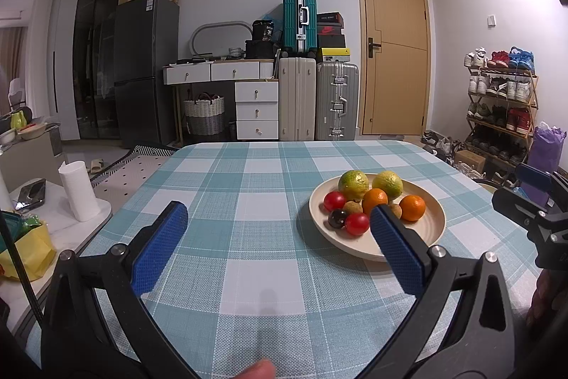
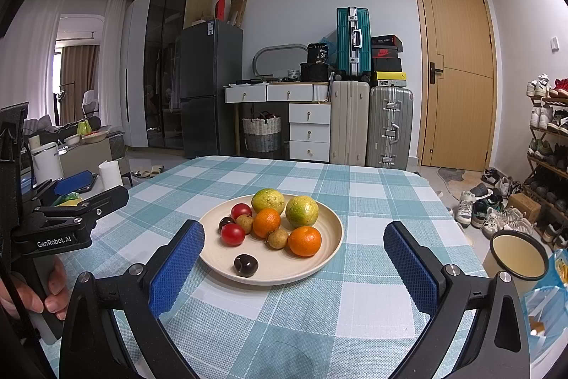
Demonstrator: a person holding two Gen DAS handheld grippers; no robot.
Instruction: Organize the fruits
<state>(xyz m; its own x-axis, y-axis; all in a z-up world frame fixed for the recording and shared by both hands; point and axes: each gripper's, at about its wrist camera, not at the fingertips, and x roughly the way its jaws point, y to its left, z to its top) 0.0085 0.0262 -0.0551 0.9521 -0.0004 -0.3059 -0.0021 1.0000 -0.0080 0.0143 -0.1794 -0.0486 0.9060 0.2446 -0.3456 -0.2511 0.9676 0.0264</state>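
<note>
Both claws, left claw (image 1: 277,237) and right claw (image 2: 294,253), hover wide open and empty above the checked surface (image 2: 284,318). A plate (image 2: 330,247) near its right edge holds the fruits (image 2: 266,222), crowded together; a grab could nudge neighbours rolling.

Matt, perhaps plastic plate (image 2: 330,249) on woven checked tablecloth (image 2: 248,318).

Bright, even indoor light, soft shadows, sharp focus; edges bend, corners perhaps vignetted.
</note>
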